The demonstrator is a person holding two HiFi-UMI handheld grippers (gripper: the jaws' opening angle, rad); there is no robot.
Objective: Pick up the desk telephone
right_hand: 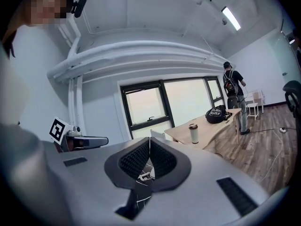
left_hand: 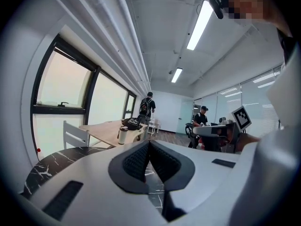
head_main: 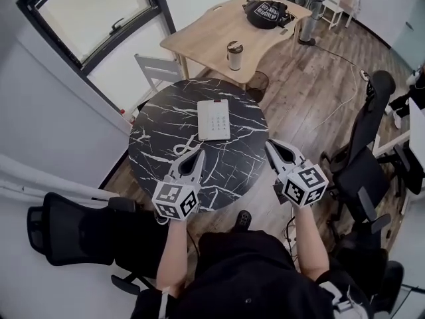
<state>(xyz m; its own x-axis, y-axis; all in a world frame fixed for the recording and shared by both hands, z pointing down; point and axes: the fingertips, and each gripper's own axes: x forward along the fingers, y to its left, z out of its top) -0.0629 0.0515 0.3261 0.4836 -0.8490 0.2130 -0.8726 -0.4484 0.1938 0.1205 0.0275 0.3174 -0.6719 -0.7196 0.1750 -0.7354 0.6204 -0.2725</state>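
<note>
Head view is taken first: where is the desk telephone [head_main: 214,119] found?

It is seen lying flat, face up, on the round marble table [head_main: 156,135], about the middle and a little toward the far edge. It is touched by nothing.

How are the grippers held?

The left gripper [head_main: 198,155] is poised over the near edge, the right gripper [head_main: 271,146] at the near-right edge. Both are kept short of the telephone. In each gripper view the jaws are pressed together with nothing between them.

How is the pick best done?

The jaws would have to be parted before the approach. The set is low, flat and wide, so it is probably best taken by its side edges and lifted level. What looks like a light cord [head_main: 182,149] by the left gripper should be kept from snagging.

What is noted around it?

The tabletop is glossy, so sliding may be expected. Beyond the far edge a wooden desk [head_main: 199,38] is set with a cup [head_main: 234,55] and a black bag [head_main: 265,12]. An office chair [head_main: 362,145] is placed on the plank floor [head_main: 312,92].
</note>
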